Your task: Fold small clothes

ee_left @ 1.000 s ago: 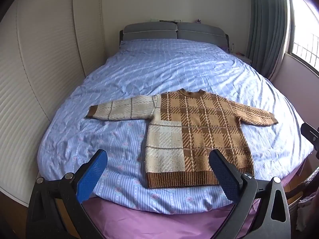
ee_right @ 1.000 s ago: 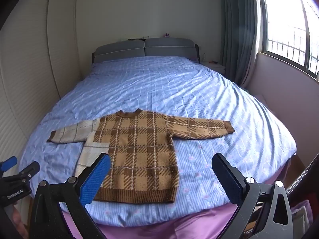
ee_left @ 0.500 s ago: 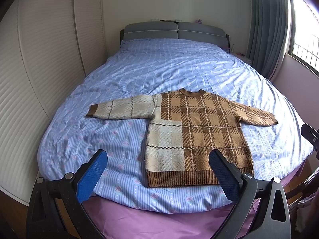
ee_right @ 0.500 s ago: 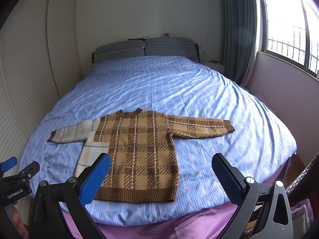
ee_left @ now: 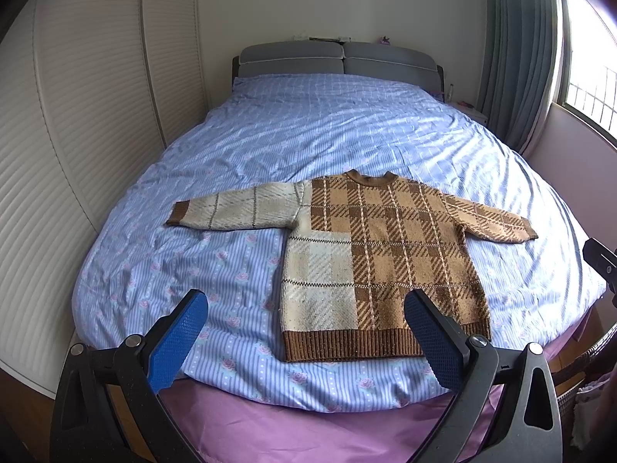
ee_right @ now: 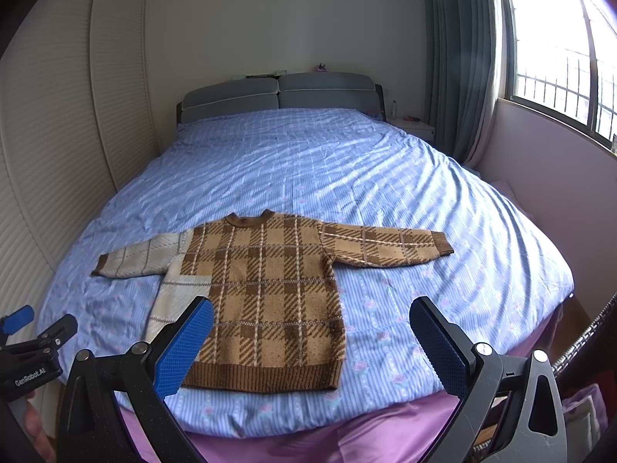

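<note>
Right wrist view alone: window [ee_right: 559, 46], perhaps barred.

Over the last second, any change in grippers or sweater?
Nothing visibly changed. The sweater lies flat on the bed with both sleeves spread, unfolded and untouched. The left gripper and right gripper hover open above the bed's near edge, holding nothing.
</note>
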A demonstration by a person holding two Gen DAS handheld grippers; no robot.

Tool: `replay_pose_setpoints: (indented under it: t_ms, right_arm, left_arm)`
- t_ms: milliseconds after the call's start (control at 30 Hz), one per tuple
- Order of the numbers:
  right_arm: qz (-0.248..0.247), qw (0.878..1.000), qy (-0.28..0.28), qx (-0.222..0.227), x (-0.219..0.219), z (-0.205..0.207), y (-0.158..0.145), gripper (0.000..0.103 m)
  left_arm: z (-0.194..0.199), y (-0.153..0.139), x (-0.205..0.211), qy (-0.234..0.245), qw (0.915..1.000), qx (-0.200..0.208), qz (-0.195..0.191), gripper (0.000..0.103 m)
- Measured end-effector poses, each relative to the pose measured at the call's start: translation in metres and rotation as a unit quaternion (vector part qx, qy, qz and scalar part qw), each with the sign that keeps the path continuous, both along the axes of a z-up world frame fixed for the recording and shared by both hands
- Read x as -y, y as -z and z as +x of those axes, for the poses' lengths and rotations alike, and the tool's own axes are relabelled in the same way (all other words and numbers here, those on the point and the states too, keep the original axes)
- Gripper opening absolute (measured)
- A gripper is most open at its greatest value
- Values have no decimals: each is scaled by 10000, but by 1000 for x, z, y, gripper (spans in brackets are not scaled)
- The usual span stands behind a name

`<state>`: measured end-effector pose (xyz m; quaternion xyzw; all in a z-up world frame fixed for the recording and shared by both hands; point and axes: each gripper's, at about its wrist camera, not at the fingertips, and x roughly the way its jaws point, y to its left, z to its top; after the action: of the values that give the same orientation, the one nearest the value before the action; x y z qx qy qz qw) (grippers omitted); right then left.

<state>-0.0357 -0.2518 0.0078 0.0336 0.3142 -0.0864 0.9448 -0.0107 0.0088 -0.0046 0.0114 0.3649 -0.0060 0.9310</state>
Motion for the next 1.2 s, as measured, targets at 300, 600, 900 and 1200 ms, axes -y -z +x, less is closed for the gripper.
replay_pose_setpoints:
  t_ms: [300,600,900,1200]
  right_arm:
    - [13,10000,1,-1,2,0,1,102]
    - [16,10000,7,-2,1,1,1,102]
    - [31,10000,10,-4,3,0,3,102]
    - [41,10000,10,-7,3,0,3,102]
  left_arm:
    - [0,1,0,-4,10000,-6,-1,103]
    - [0,0,0,-4,10000,-7,-6,103]
    - [0,1,1,-8,10000,-5,-3,103]
    - [-1,1,1,-28,10000,5,8,103]
